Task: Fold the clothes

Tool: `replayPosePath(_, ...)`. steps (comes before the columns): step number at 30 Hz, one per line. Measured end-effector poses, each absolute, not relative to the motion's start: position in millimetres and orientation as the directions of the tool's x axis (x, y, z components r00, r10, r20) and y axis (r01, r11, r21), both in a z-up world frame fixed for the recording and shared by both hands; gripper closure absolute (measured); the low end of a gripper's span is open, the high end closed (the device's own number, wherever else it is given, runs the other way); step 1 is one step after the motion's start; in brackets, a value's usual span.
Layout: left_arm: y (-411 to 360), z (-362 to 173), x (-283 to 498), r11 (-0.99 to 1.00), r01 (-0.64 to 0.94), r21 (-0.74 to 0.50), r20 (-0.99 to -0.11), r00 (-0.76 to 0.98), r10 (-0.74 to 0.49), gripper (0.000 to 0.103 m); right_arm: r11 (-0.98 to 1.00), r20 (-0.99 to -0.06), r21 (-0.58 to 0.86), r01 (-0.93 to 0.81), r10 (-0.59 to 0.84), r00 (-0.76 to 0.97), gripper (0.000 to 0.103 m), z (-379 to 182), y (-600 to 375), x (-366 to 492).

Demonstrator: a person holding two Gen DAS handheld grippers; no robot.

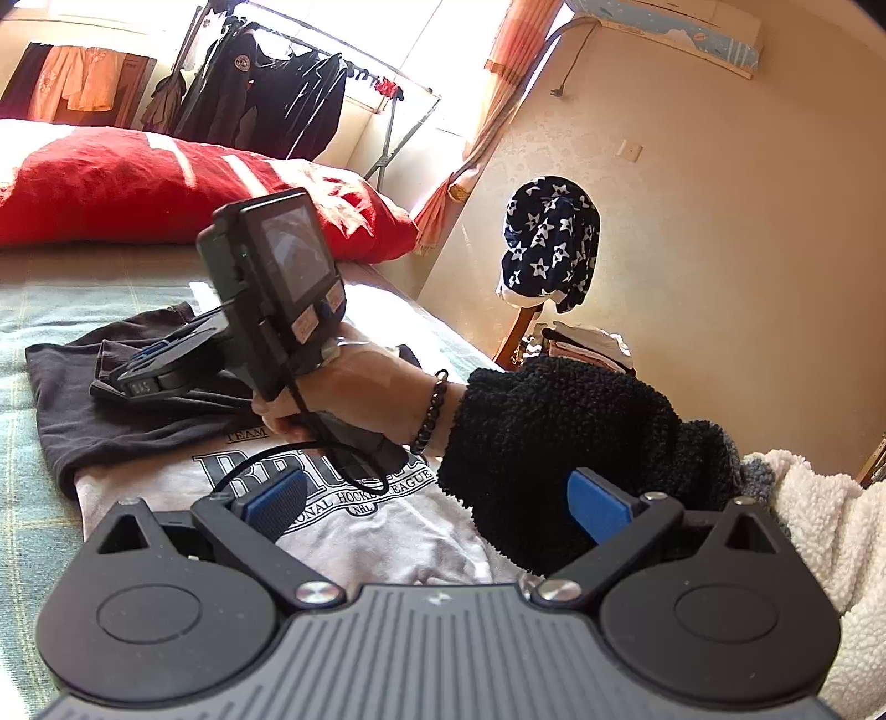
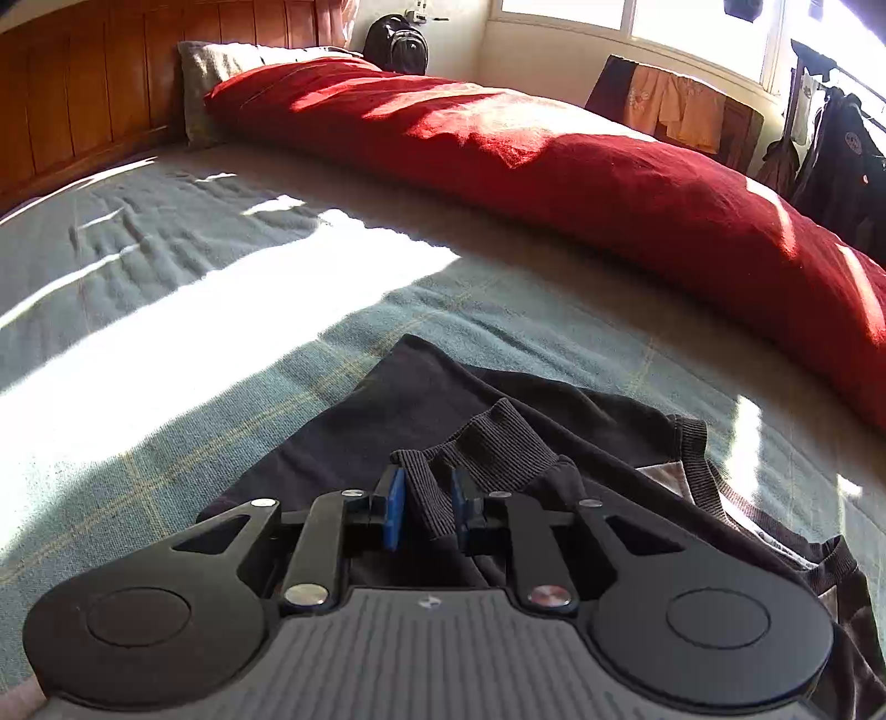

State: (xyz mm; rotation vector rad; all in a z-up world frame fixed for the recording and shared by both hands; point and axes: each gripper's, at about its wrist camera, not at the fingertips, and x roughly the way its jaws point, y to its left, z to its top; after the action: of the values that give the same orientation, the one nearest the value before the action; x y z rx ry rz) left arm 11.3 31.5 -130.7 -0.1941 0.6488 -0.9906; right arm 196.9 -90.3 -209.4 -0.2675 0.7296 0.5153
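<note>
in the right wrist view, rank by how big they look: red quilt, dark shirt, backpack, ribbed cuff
1. red quilt, spanning most of the bed
2. dark shirt, though nearness to the camera inflates it
3. and 4. backpack and ribbed cuff look alike; the cuff is far nearer, so no ranking.

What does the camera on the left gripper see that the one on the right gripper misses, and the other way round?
Only the left view shows the shirt's white front with its hockey print, the person's hand, a star-patterned cloth on a chair and the open left gripper. Only the right view shows the wooden headboard, a backpack and the ribbed cuff pinched between the right gripper pads. Both show the dark sleeve, red pillow and green bedcover.
</note>
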Motion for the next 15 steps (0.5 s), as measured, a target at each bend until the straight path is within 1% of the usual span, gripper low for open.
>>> replayPosePath(2, 32.7, -130.3, 11.1, 0.544, 0.715, -0.439, -0.412, 0.378, -0.829, 0.003, 0.865, -0.684, -0.027, -0.5, 0.349, 0.641, 0.082, -195.5, -113.1, 197.1)
replayPosePath(4, 34.8, -130.4, 12.1, 0.543, 0.712, -0.446, -0.405, 0.381, -0.831, 0.003, 0.904, -0.675, -0.03, -0.426, 0.296, 0.676, 0.083, -184.9, -146.2, 201.2)
replayPosePath(7, 38.2, -133.1, 15.6, 0.547, 0.7, -0.459, -0.401, 0.386, -0.831, 0.003, 0.954, -0.686, -0.009, -0.299, 0.212, 0.696, 0.083, -188.2, -190.8, 213.7)
replayPosePath(9, 38.8, -136.0, 19.9, 0.559, 0.684, -0.468, -0.41, 0.392, -0.823, 0.003, 0.972, -0.71, 0.005, -0.235, 0.169, 0.683, 0.083, -202.7, -209.5, 223.3)
replayPosePath(13, 36.9, -142.8, 31.4, 0.596, 0.647, -0.476, -0.447, 0.405, -0.797, 0.003, 0.984, -0.759, 0.025, -0.177, 0.134, 0.638, 0.083, -246.0, -217.9, 243.1)
replayPosePath(15, 36.5, -145.7, 35.3, 0.606, 0.635, -0.478, -0.457, 0.409, -0.789, 0.003, 0.982, -0.735, 0.003, -0.189, 0.13, 0.666, 0.083, -254.2, -214.0, 249.5)
